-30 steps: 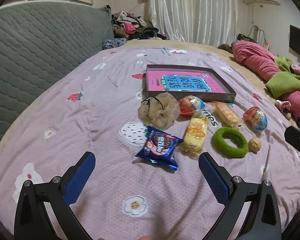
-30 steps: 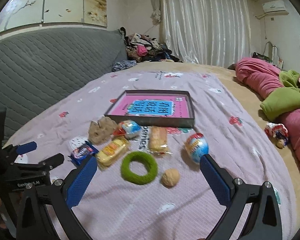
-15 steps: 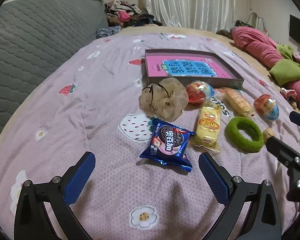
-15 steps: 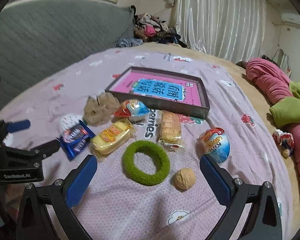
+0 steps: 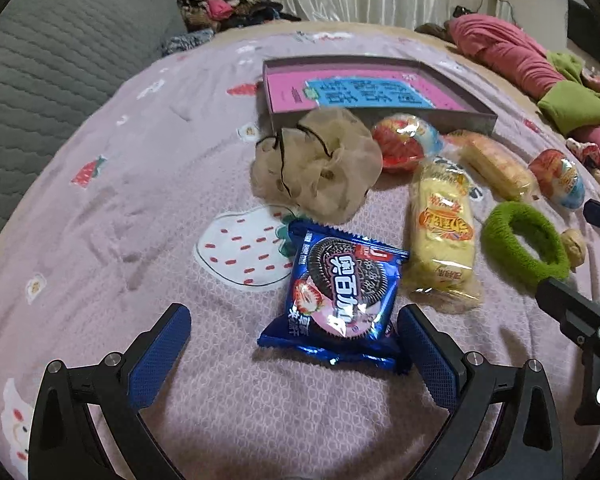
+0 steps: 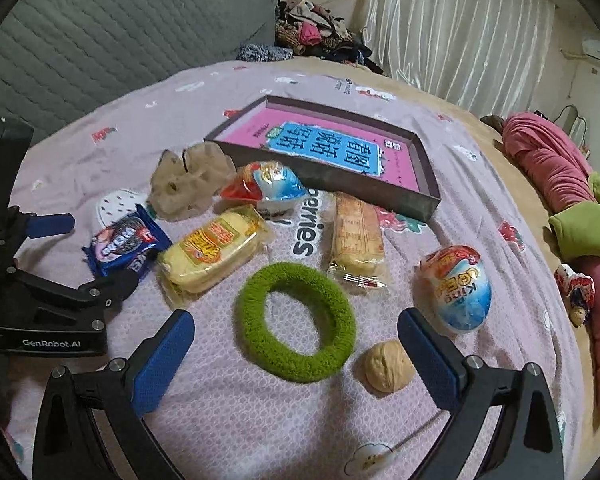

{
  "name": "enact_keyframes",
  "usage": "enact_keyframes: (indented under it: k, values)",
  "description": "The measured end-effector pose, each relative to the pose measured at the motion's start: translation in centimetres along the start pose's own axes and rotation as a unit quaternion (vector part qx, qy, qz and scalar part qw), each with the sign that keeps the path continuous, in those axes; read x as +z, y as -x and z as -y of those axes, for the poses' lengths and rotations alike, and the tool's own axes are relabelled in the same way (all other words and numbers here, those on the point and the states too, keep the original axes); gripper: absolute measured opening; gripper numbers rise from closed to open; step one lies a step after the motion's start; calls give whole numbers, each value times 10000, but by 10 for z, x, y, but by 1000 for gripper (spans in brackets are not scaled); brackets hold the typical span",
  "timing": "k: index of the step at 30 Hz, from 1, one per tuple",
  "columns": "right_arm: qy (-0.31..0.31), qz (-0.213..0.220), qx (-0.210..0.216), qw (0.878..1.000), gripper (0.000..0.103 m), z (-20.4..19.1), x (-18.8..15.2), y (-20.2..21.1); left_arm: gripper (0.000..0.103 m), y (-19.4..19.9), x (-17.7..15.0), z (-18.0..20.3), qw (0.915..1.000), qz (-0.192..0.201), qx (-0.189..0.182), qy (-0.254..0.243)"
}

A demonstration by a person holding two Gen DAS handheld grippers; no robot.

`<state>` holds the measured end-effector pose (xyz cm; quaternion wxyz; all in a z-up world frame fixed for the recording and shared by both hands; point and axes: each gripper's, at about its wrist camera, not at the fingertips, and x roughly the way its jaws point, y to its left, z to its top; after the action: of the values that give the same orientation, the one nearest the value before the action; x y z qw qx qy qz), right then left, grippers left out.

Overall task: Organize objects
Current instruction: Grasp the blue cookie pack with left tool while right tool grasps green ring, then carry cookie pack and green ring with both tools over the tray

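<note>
On the bed, the left gripper hangs wide over the blue cookie packet, apparently lining up a grab. The right gripper, also wide, frames the green ring. Beyond both, the box sits ready to receive them.

On the bedspread, a box lies farthest back. Just before it, left to right, sit a scrunchie, a wrapped egg and a wafer pack. Nearer, a cookie packet lies at left, a cake pack beside it, then a ring, a walnut and a second egg at right.
</note>
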<state>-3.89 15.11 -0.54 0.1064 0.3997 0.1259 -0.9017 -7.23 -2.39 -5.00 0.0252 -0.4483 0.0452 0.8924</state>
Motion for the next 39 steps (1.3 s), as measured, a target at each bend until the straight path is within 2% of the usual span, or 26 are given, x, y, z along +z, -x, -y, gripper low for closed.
enact_keyframes:
  k: [5, 7, 8, 11, 15, 17, 19, 21, 22, 24, 33, 39]
  values:
    - [10, -236, 57, 9997, 87, 0, 3, -18, 103, -11, 4, -3, 9999, -55, -104, 30]
    - [69, -372, 68, 9993, 74, -2, 4, -26, 103, -13, 5, -2, 9999, -50, -105, -4]
    - [138, -462, 56, 9988, 73, -4, 5, -31, 103, -14, 6, -1, 9999, -41, -117, -6]
    - [343, -588, -148, 9976, 68, -11, 6, -40, 103, -18, 10, 0, 9999, -36, -119, -36]
    - [461, -629, -225, 9967, 51, -13, 9, -44, 100, -21, 12, -1, 9996, -24, -262, 43]
    - [501, -653, -274, 9962, 42, -12, 11, -46, 93, -22, 13, -1, 9994, -37, -341, 63]
    - [476, -654, -358, 9961, 26, -9, 11, -46, 83, -21, 12, -1, 9993, -14, -380, 64]
    - [420, -616, -343, 9966, 18, -3, 10, -44, 57, -18, 12, 1, 9988, 46, -490, 36]
    - [380, -598, -299, 9970, 16, 0, 10, -42, 57, -16, 12, 2, 9989, 78, -459, 34]
    - [221, -496, -107, 9985, 14, 7, 10, -37, 54, -14, 12, 3, 9992, 101, -378, 17]
    - [-265, -279, 713, 9967, 13, 18, 3, -10, 54, 3, 13, 0, 9984, 243, -490, 152]
    - [-446, -166, 885, 9949, 13, 22, 0, 8, 54, 20, 12, 4, 9980, 406, -473, 121]
